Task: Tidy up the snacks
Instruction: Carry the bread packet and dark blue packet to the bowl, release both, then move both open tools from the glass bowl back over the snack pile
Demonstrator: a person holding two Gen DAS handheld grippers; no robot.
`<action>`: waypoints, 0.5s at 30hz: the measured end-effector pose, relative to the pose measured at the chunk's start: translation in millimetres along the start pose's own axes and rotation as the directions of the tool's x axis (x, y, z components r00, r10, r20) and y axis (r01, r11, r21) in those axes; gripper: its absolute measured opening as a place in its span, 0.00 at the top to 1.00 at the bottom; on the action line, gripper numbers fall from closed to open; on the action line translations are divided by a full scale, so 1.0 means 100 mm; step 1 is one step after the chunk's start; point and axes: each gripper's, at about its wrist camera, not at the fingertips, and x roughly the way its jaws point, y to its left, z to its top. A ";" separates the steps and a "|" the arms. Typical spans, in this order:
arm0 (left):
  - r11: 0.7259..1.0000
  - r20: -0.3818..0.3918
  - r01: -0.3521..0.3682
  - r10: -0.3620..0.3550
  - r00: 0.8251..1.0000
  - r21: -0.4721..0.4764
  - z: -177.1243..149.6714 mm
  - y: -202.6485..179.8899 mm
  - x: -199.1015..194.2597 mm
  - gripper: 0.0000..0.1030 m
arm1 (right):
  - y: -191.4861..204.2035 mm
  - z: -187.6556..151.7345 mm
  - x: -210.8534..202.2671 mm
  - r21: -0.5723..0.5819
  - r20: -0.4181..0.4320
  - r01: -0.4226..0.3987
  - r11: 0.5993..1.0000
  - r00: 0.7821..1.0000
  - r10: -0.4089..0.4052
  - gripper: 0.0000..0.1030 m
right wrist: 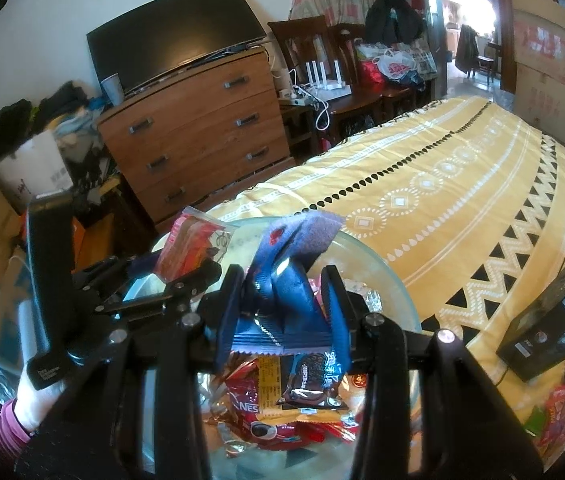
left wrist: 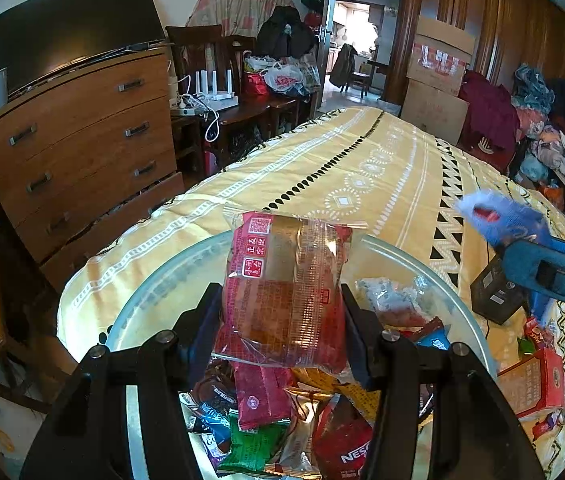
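Left tongs (left wrist: 282, 300) clamp red-and-gold pastry packet (left wrist: 286, 280), clear-edged, Chinese print, upright above glass bowl (left wrist: 154, 280) on yellow patterned bed. Right tongs (right wrist: 282, 296) pinch blue snack packet (right wrist: 294, 264), crumpled, top flared, over same bowl of mixed wrapped snacks (right wrist: 294, 400).

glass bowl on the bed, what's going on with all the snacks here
A person is sorting snacks with a handheld gripper in each hand. The left gripper is clamped on a red-and-clear wrapped pastry, held above the glass bowl, which already holds a pile of mixed packets. The right gripper grips a blue snack packet over the same bowl. A few more snacks and a black box lie on the yellow patterned bedspread beside the bowl.
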 end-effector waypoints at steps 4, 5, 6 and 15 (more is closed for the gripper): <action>1.000 -0.010 -0.009 0.009 1.000 -0.002 0.00 0.02 0.04 0.44 | -0.02 0.00 0.02 0.012 -0.003 -0.005 1.000 1.000 0.005 0.59; 1.000 -0.013 -0.013 0.013 1.000 -0.001 -0.01 0.02 0.04 0.44 | -0.01 0.00 0.02 0.011 -0.002 -0.002 1.000 1.000 0.002 0.59; 1.000 -0.013 -0.017 0.017 1.000 0.000 -0.01 0.02 0.05 0.44 | -0.01 0.00 0.01 0.008 -0.002 -0.001 1.000 1.000 0.001 0.59; 0.999 0.003 -0.048 0.048 0.999 -0.006 0.00 0.05 0.02 0.27 | 0.06 -0.04 -0.07 0.003 0.023 -0.007 1.000 1.000 0.007 0.45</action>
